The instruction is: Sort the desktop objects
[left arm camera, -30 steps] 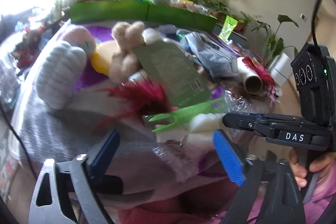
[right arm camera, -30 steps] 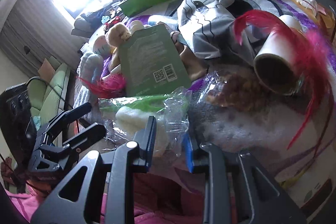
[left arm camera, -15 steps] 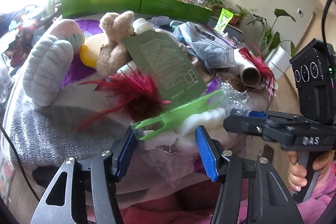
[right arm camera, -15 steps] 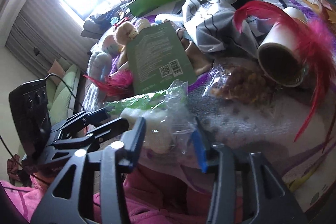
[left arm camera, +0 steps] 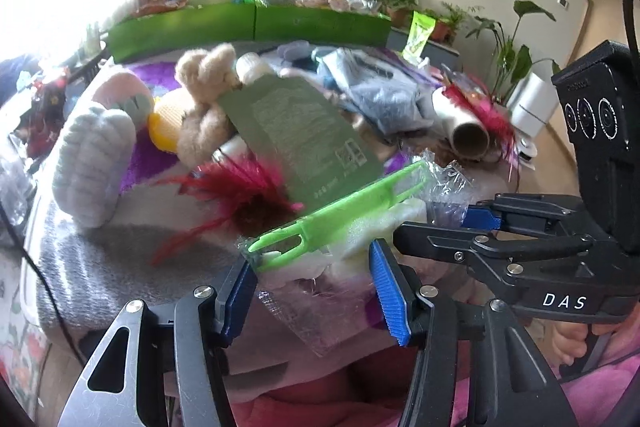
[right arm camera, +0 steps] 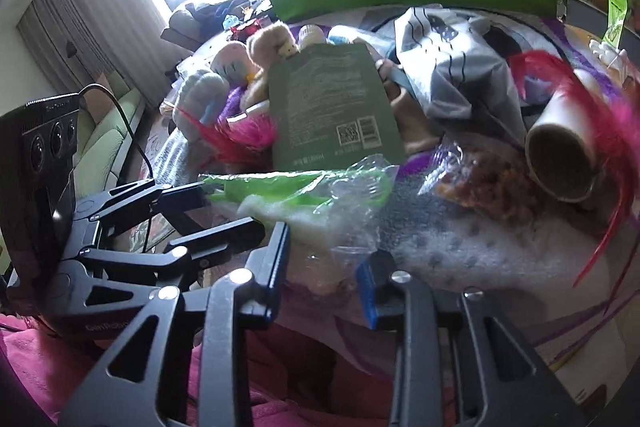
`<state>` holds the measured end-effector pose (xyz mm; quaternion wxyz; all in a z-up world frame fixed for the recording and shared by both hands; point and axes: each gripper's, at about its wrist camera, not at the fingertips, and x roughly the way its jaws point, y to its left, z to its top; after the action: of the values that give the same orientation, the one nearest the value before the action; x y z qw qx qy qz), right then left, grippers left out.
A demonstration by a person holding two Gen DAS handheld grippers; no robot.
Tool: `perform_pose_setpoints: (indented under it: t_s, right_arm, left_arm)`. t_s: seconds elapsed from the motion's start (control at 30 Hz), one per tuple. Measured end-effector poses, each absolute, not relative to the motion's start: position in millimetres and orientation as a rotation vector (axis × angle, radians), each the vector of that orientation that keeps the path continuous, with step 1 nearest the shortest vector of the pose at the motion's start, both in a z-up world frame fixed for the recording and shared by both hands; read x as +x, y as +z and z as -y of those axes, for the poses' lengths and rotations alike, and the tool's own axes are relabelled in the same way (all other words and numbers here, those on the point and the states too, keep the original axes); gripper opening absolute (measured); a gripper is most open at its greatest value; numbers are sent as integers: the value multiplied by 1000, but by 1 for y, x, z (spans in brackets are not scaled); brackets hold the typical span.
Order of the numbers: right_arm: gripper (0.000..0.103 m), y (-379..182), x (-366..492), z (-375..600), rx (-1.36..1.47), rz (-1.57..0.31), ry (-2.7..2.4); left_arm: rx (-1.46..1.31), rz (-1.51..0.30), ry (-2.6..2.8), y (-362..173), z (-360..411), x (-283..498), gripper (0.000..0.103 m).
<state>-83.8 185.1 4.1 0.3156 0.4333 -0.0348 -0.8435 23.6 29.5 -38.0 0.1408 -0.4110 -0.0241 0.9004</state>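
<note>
A clear plastic packet [left arm camera: 320, 291] holds a bright green plastic handle [left arm camera: 340, 211] and white foam pieces; it lies at the near edge of the cluttered table. My left gripper [left arm camera: 316, 291] is open, its blue pads on either side of the packet's near end. My right gripper [right arm camera: 324, 275] is open around the same packet [right arm camera: 320, 215] from the other side; it shows at right in the left wrist view [left arm camera: 456, 223]. Neither gripper is closed on the packet.
A green flat pouch [left arm camera: 300, 131], beige teddy [left arm camera: 204, 95], red feather toy [left arm camera: 244, 195], grey plush [left arm camera: 92, 163], grey cloth [right arm camera: 460, 67], cardboard roll [right arm camera: 560, 155], snack bag [right arm camera: 484, 183]. Green trays [left arm camera: 248, 23] line the far edge.
My left gripper has narrowed and moved up to straddle the packet. My right gripper has come closer to the packet from the right, still open.
</note>
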Motion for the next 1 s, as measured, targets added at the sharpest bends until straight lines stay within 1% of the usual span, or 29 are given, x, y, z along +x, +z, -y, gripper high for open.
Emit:
perform_pose_setpoints:
  t_s: [0.17,0.37,0.5,1.0]
  right_arm:
    - [31,26,-84,-184,1078,82,-2244]
    - [32,54,-93,-178,1008,79,-2258]
    - [33,70,-101,-174,964,60,-2268]
    - [33,109,-141,-159,869,28,-2309]
  left_arm:
    - [-1121,58,2648,-18,-27,25,55]
    - [-1062,92,2675,4,-18,12,55]
    - [-1008,77,2708,21,-15,2,55]
    - [-900,35,2762,50,-2,-41,55]
